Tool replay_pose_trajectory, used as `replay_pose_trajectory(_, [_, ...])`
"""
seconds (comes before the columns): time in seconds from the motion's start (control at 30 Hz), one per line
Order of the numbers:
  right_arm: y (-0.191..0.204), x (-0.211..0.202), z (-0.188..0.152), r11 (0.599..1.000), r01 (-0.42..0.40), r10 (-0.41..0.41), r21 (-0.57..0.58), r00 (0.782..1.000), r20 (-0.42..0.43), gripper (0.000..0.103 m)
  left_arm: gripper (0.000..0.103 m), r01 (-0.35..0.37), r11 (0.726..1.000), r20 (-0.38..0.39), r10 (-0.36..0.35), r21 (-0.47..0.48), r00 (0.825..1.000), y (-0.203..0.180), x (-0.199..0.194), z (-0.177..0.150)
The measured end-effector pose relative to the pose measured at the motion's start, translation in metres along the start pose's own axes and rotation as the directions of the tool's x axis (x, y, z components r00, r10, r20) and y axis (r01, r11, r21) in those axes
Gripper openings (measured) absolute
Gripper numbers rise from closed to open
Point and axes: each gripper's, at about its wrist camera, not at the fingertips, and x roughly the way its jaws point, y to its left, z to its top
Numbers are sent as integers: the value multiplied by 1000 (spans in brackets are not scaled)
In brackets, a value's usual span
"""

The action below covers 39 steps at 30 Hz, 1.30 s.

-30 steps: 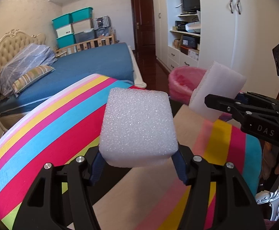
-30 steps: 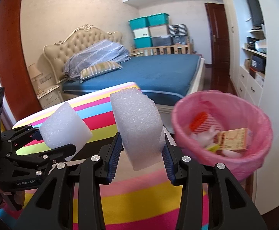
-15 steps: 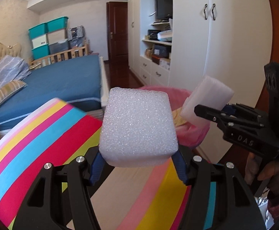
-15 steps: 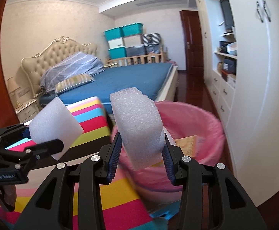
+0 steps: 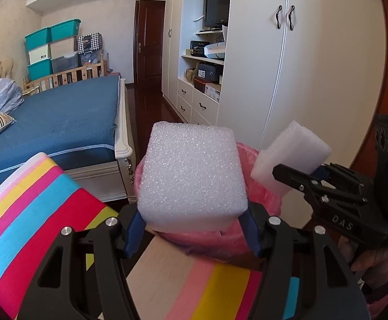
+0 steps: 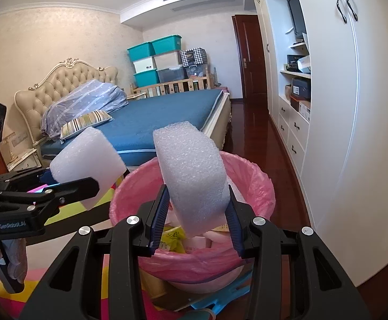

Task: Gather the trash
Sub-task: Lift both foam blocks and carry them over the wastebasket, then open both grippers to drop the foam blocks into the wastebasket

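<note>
My left gripper (image 5: pixel 192 224) is shut on a wide white foam block (image 5: pixel 192 176), which hides most of the pink-lined trash bin (image 5: pixel 263 197) behind it. My right gripper (image 6: pixel 195 218) is shut on a narrower white foam block (image 6: pixel 194 173) held right over the bin's (image 6: pixel 250 184) open mouth; paper and wrappers (image 6: pixel 174 238) lie inside. Each view shows the other gripper from the side: the right one (image 5: pixel 298 173) with its block (image 5: pixel 287 152) at the right, the left one (image 6: pixel 68 184) with its block (image 6: pixel 87 160) at the left.
A striped, multicoloured tabletop (image 5: pixel 47 213) lies below both grippers, the bin standing just past its edge. A blue bed (image 6: pixel 167 114) fills the left, white wardrobes (image 6: pixel 354 106) the right, with dark wooden floor (image 6: pixel 258 133) between. A gloved hand (image 6: pixel 15 256) holds the left gripper.
Both grippers swung right with their foam blocks, away from the table and bed towards the wardrobe. The bin moved from the right side to directly under the right block and behind the left one.
</note>
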Motion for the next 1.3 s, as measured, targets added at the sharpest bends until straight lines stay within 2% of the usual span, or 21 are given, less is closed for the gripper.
replay_pose_trajectory(0.6, [-10,43,20,999,-13,12,-49,1000,-28,41,60,-17,999,-36,16,-32,999,19,32,7])
replay_pose_trajectory(0.73, [-13,56,31,998,-17,15,-64,999,-33,41,60,2,999,-36,-4,-54,999,26,40,13])
replay_pose_trajectory(0.97, [-30,80,45,997,-77,76,-5,996,-48,44,60,39,994,-55,-45,-105,997,40,60,15])
replay_pose_trajectory(1.03, [-33,83,49,996,-84,84,13,996,-41,50,66,38,994,-57,-44,-106,997,42,62,12])
replay_pose_trajectory(1.1, [-37,81,52,996,-81,81,26,996,-22,60,77,27,993,-51,-33,-111,998,46,62,9])
replay_pose_trajectory(1.23, [-39,69,54,997,-71,71,29,997,0,62,85,-15,992,-43,10,-126,999,53,53,3])
replay_pose_trajectory(1.3, [-37,57,53,998,-58,57,19,998,5,62,91,-47,989,-39,42,-139,998,58,45,1])
